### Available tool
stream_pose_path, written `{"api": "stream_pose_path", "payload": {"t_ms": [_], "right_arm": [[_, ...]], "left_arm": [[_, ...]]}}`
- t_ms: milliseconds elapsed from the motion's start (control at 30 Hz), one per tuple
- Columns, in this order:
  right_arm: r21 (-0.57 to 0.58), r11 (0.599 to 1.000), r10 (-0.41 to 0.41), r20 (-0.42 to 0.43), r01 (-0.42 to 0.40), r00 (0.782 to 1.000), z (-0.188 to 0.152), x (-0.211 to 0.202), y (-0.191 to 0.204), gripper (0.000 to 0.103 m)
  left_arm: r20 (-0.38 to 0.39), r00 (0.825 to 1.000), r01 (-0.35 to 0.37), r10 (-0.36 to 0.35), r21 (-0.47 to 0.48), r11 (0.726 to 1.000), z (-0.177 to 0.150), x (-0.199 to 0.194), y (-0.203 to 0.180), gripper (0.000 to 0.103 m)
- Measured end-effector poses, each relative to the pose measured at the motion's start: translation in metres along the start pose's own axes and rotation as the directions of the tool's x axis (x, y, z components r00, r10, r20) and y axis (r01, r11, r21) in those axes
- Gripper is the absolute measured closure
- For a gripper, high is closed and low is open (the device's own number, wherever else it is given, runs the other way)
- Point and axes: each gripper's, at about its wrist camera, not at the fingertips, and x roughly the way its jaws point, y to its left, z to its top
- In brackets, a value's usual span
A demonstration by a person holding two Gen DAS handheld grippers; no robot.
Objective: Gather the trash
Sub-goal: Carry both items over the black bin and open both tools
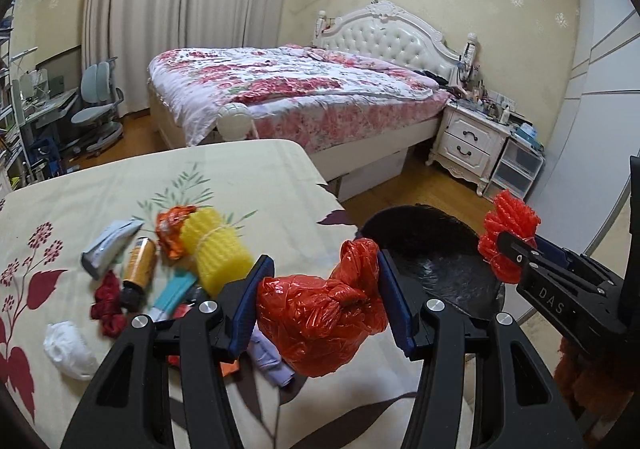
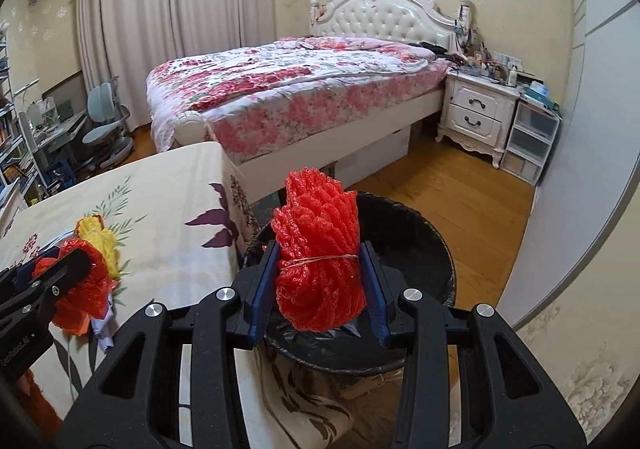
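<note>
My left gripper [image 1: 326, 301] is shut on a crumpled red plastic bag [image 1: 320, 321] and holds it above the table's right edge, beside the bin. My right gripper [image 2: 320, 281] is shut on a red foam net bundle [image 2: 320, 257] tied with string, held over the open black-lined trash bin [image 2: 436, 245]. The bin also shows in the left wrist view [image 1: 436, 261], with the red net [image 1: 508, 233] above its right rim. More trash lies on the table: a yellow foam net [image 1: 216, 249], an orange wrapper [image 1: 172, 229], a grey tube [image 1: 106, 245], a gold can [image 1: 138, 265], a white mask [image 1: 66, 345].
The table wears a cream floral cloth [image 1: 120, 177]. A bed [image 1: 300, 89] stands behind it, with a white nightstand [image 1: 468, 141] and plastic drawers [image 1: 516, 165] at the right. A desk chair [image 1: 98, 105] stands far left. Wooden floor [image 2: 460, 189] lies around the bin.
</note>
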Motion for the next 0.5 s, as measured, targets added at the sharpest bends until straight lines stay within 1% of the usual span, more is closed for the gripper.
{"api": "stream_pose_path", "payload": {"t_ms": [67, 167, 300, 433, 500], "right_arm": [[0.022, 1.000, -0.010, -0.009, 0.010, 1.000, -0.001, 0.009, -0.010, 0.064], [0.047, 0.999, -0.013, -0.017, 0.014, 1.000, 0.000, 0.021, -0.023, 0.064], [0.058, 0.998, -0.023, -0.026, 0.025, 0.999, 0.001, 0.032, -0.031, 0.064], [0.062, 0.997, -0.038, -0.038, 0.040, 0.999, 0.004, 0.043, -0.037, 0.063], [0.067, 0.997, -0.040, -0.048, 0.043, 0.998, 0.005, 0.048, -0.039, 0.063]], "left_arm": [[-0.019, 1.000, 0.018, -0.018, 0.007, 1.000, 0.004, 0.017, -0.013, 0.049], [-0.032, 0.999, 0.015, -0.013, 0.042, 0.999, 0.008, 0.040, -0.032, 0.049], [-0.068, 0.998, 0.020, -0.015, 0.074, 0.997, 0.012, 0.067, -0.048, 0.049], [-0.093, 0.996, 0.025, -0.016, 0.102, 0.994, 0.016, 0.085, -0.061, 0.048], [-0.108, 0.994, 0.027, -0.016, 0.108, 0.994, 0.018, 0.094, -0.064, 0.045]]}}
